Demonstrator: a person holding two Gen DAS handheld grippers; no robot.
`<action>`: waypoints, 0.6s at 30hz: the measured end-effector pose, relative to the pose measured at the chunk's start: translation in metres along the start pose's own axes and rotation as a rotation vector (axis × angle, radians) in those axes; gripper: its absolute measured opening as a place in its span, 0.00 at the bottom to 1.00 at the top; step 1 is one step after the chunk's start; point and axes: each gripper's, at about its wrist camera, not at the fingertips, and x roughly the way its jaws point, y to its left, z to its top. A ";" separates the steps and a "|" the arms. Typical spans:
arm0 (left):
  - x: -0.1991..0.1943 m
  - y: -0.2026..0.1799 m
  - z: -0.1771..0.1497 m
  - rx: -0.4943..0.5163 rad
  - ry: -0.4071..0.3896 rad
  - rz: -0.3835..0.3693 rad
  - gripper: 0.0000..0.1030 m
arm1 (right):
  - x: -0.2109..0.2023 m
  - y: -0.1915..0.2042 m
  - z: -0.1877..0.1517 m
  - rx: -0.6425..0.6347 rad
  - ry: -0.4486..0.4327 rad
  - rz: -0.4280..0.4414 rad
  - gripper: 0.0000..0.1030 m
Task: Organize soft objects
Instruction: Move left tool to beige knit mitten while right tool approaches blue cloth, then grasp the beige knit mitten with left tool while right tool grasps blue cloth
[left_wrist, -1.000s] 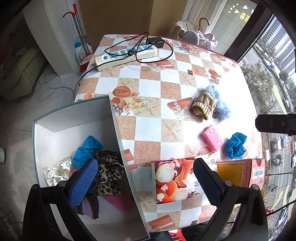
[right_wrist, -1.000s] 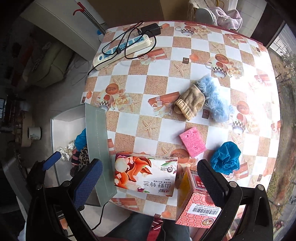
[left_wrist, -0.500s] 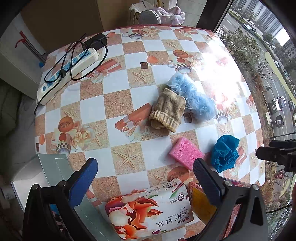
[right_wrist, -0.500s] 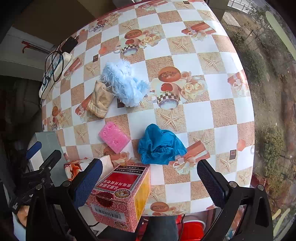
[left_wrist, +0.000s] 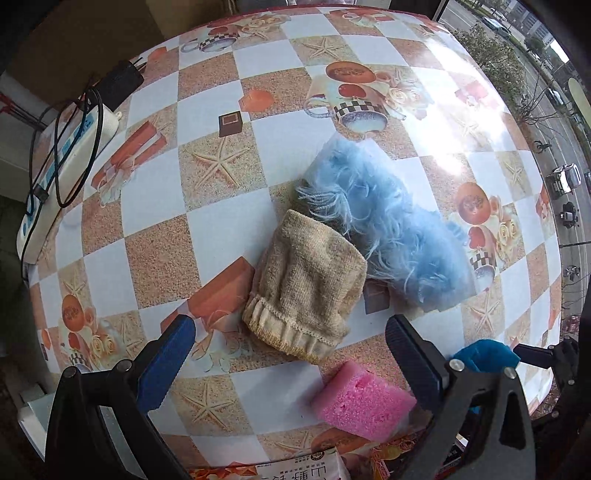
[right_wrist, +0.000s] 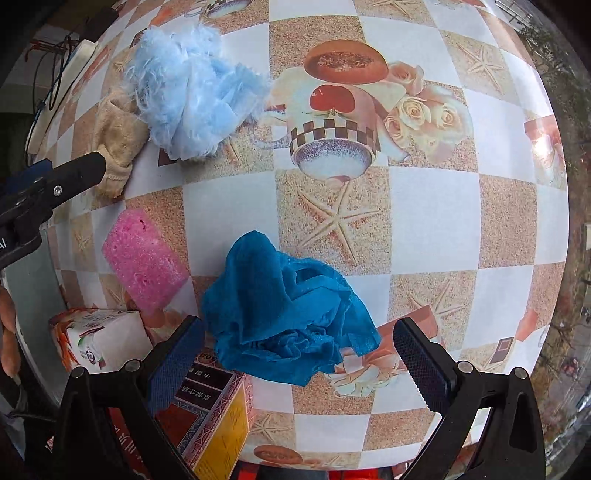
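1. On the far left of the checkered table (left_wrist: 155, 199), seen from my left wrist, a white power strip (left_wrist: 62, 162) lies at the edge with a black cable (left_wrist: 86, 147) looped over it and a black adapter (left_wrist: 120, 83) just beyond.
2. My left gripper (left_wrist: 288, 354) hangs over the table with its jaws spread wide and nothing between them; the beige knitted sock (left_wrist: 306, 284) lies just ahead of the gap, cuff end toward me.
3. Touching the sock's right side, a fluffy light-blue piece (left_wrist: 384, 225) spreads across the tabletop.
4. Near my left gripper's right finger (left_wrist: 413, 360), a pink sponge (left_wrist: 364, 400) lies flat, with a printed tissue pack (left_wrist: 295, 470) at the lower frame edge.
5. From my right wrist, the left gripper's finger (right_wrist: 79, 168) enters at the left edge, over the sock (right_wrist: 118, 136).
6. The sponge (right_wrist: 142, 258) lies left of centre; the tissue pack (right_wrist: 99, 338) and a red and yellow box (right_wrist: 210, 413) stand below it at the table's near edge.
7. My right gripper (right_wrist: 299, 358) also has its jaws parted and empty; a crumpled dark-blue cloth (right_wrist: 284, 314) lies on the table between the two fingers, apart from the sponge.
8. Whether the fingers touch the cloth, I cannot tell.
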 end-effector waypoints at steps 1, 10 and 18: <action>0.004 0.000 0.002 -0.006 0.005 -0.001 1.00 | 0.005 0.000 0.001 -0.009 0.004 -0.008 1.00; 0.040 0.007 0.010 -0.033 0.065 0.006 1.00 | 0.019 0.003 -0.003 -0.056 0.006 -0.055 1.00; 0.050 0.012 0.015 -0.029 0.071 -0.009 1.00 | 0.025 0.018 -0.002 -0.047 0.017 -0.097 1.00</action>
